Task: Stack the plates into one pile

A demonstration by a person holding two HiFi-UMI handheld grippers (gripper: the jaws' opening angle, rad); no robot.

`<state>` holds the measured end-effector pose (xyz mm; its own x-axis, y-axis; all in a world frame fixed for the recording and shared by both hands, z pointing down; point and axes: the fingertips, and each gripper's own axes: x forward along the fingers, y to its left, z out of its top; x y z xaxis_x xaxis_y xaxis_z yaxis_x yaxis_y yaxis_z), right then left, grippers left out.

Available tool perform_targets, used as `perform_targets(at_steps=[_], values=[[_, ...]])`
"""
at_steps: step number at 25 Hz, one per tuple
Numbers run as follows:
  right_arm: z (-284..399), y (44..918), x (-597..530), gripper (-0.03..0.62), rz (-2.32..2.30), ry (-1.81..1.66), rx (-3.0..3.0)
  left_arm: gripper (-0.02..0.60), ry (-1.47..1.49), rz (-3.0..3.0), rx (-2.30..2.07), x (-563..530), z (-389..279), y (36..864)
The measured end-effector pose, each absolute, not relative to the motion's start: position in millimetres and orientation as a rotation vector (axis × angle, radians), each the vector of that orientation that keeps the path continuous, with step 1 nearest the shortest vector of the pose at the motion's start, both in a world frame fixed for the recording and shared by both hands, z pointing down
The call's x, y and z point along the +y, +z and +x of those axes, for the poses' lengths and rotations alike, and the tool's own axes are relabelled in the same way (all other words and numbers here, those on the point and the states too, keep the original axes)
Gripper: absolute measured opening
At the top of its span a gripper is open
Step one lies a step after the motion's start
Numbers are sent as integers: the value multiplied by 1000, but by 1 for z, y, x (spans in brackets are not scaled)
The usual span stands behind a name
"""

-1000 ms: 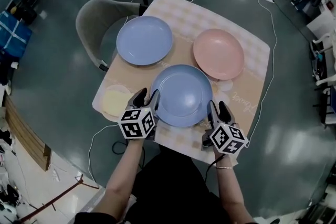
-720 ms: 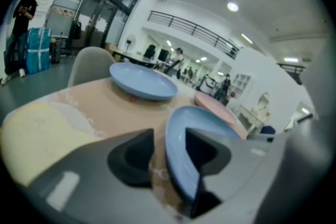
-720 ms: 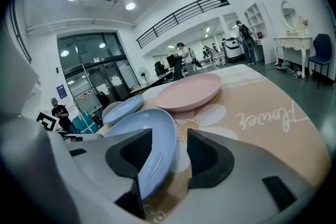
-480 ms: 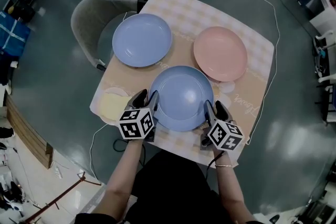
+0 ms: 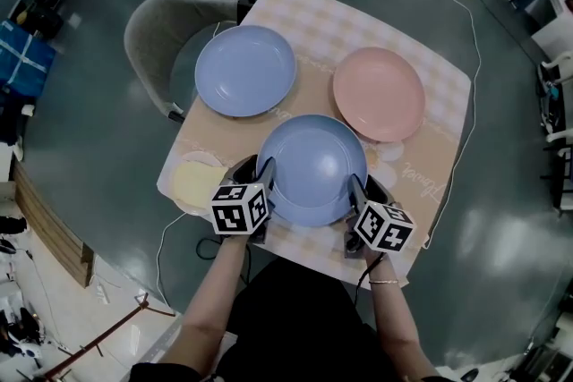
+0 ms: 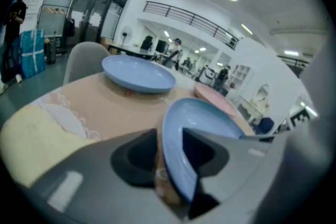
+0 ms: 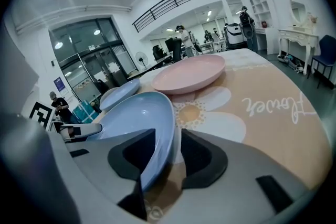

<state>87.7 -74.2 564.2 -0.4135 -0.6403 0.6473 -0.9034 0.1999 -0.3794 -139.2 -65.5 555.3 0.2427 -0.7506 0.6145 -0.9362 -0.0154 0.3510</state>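
Since a second ago both grippers have sunk a little toward the table, and their jaws have just been closing in on the nearest plate. The plates have stayed where they were.

Seen from above, a small table wears a checked tablecloth [image 5: 333, 21] with a flower print. Three large plates lie on it, apart from one another. A blue plate [image 5: 244, 70] sits at the far left, a pink plate [image 5: 379, 94] at the far right, and the near blue plate [image 5: 313, 158] sits in the middle of the front edge.

The left gripper [image 5: 254, 165] straddles that near plate's left rim. The right gripper [image 5: 365, 186] straddles its right rim. In each gripper view the rim stands between the two jaws, with a sliver of cloth showing beside it, so the jaws are narrowed but not clamped.

A small pale yellow plate [image 5: 199, 182] lies at the table's left edge, just beside the left gripper. A grey chair [image 5: 148, 36] stands at the far left of the table.
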Motion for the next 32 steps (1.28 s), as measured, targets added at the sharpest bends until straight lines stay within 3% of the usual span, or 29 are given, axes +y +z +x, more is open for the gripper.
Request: perform_targets(at_steps=[6, 16, 32], values=[[85, 565, -73, 109, 1444, 1058, -2135, 136, 422, 1832, -1553, -64, -132, 559], [93, 559, -76, 75, 1500, 1106, -2105, 34, 365, 1752, -1590, -62, -138, 553], [148, 506, -103, 44, 1686, 1119, -2108, 29, 308, 1878, -1513, -111, -88, 504]])
